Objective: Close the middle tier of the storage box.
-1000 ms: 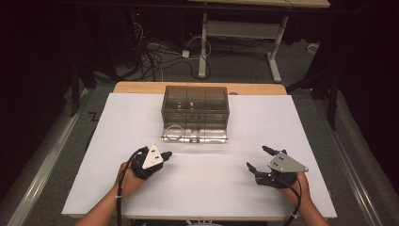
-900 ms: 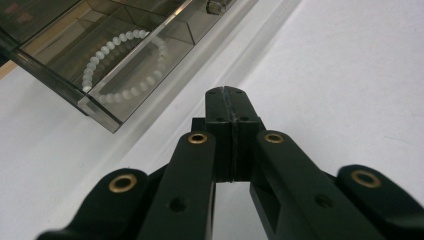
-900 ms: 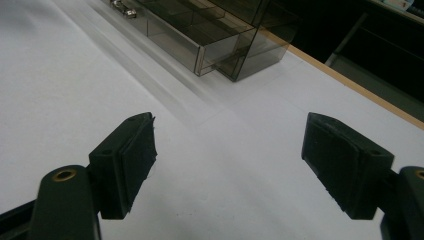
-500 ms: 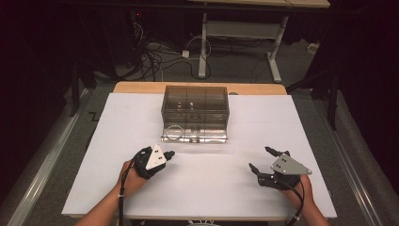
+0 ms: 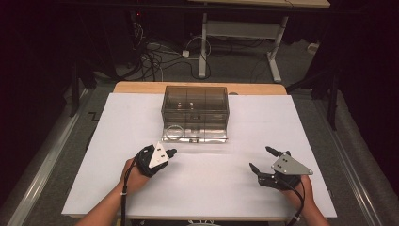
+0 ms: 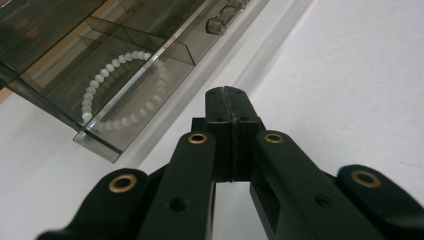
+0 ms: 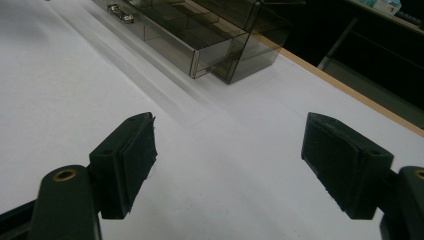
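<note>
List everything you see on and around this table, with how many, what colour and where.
Drawer box: one, smoky clear plastic, far middle of the table, bottom drawer pulled out toward the person.
Bead bracelet: one, white, lying in the left compartment of the open drawer.
Table cover: one, white, spread over the tabletop.
Table edge: one, light wood, showing along the far side.
Cables: a tangle, dark and white, on the floor beyond the table.
Desk frame: one, white, on the floor behind.
Left gripper: one, black, jaws shut, empty, near the open drawer.
Right gripper: one, black with a grey plate, jaws open, empty, over the near right of the cover.
</note>
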